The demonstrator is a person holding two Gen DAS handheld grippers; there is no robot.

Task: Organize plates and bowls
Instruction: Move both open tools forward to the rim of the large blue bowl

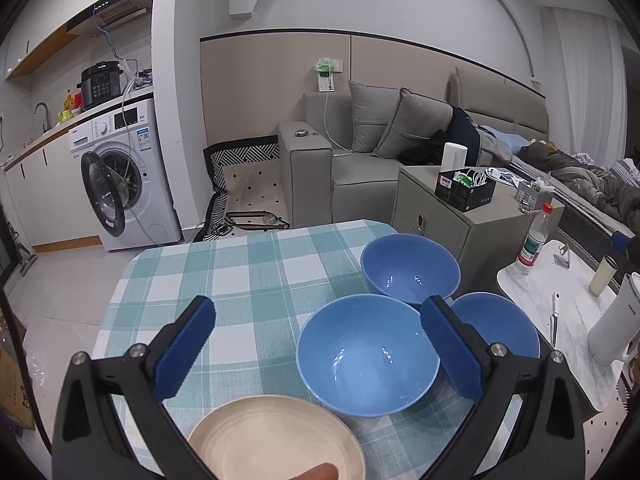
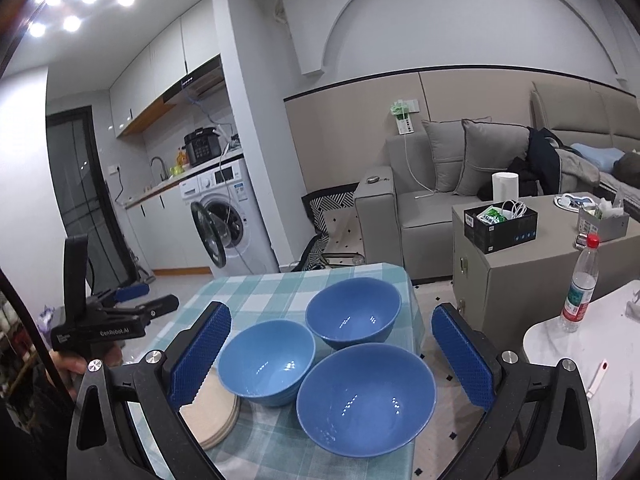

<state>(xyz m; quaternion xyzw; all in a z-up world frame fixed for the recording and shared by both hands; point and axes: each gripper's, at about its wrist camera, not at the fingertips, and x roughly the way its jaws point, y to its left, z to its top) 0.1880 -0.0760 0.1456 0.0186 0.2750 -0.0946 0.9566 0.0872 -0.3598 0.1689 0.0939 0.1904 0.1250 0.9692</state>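
Note:
Three blue bowls stand close together on the checked tablecloth. In the left wrist view the nearest bowl sits between the fingers of my open left gripper, the far bowl beyond it, and the third bowl half hidden behind the right finger. A cream plate lies just below, touching nothing. In the right wrist view my open right gripper hovers over the near bowl, the left bowl and the far bowl. The cream plate stack lies under its left finger. The left gripper shows at the far left.
A white marble side table at the right carries a water bottle and a white kettle. A grey cabinet and sofa stand behind the table. A washing machine with its door open is at the left.

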